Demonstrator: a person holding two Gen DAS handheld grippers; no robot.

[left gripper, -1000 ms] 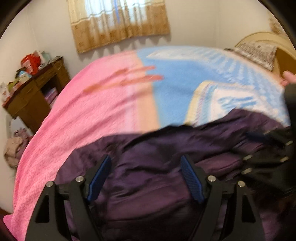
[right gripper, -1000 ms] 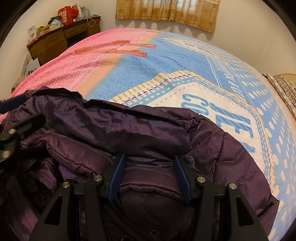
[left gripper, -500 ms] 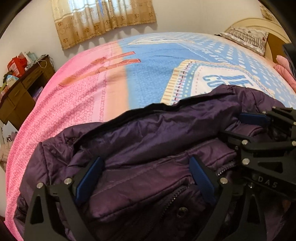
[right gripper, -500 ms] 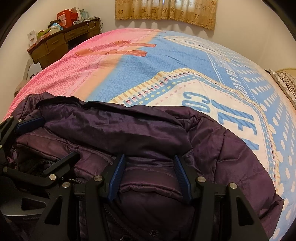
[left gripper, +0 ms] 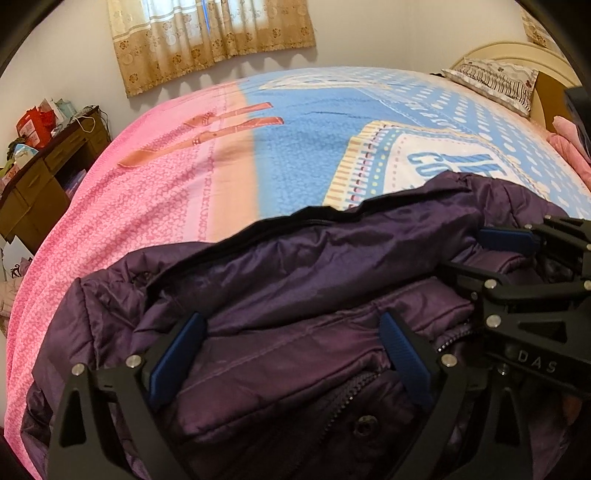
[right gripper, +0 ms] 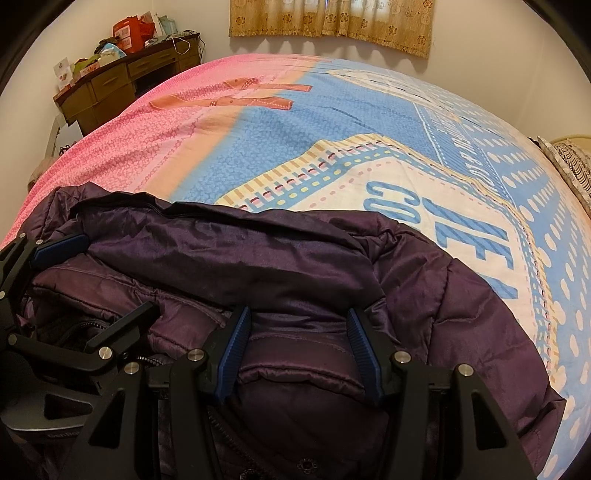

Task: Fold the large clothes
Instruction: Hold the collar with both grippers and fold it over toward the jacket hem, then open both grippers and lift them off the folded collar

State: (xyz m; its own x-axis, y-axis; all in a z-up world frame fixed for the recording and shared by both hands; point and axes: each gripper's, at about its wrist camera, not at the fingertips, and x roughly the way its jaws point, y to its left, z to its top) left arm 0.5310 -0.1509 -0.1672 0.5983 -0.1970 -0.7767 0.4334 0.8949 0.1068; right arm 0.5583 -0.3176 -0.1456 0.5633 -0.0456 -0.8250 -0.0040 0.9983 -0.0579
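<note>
A dark purple quilted jacket [left gripper: 295, 280] lies bunched at the near edge of the bed, with its zip and a snap showing; it also shows in the right wrist view [right gripper: 258, 266]. My left gripper [left gripper: 291, 325] is open, its blue pads over the jacket's folded front. My right gripper [right gripper: 297, 321] is open over the jacket's right part. The right gripper shows at the right of the left wrist view [left gripper: 517, 266], and the left gripper at the left of the right wrist view [right gripper: 74, 288]. Neither holds cloth.
The bed [left gripper: 303, 155] has a pink and blue printed cover [right gripper: 369, 147]. A wooden desk [left gripper: 44, 177] with clutter stands at the far left by the wall. A patterned pillow [left gripper: 495, 81] and headboard are at the far right. Curtains [right gripper: 332, 22] hang behind.
My left gripper has swung down and right over the jacket, close beside the right gripper. The right gripper has stayed nearly still. Both stay open.
</note>
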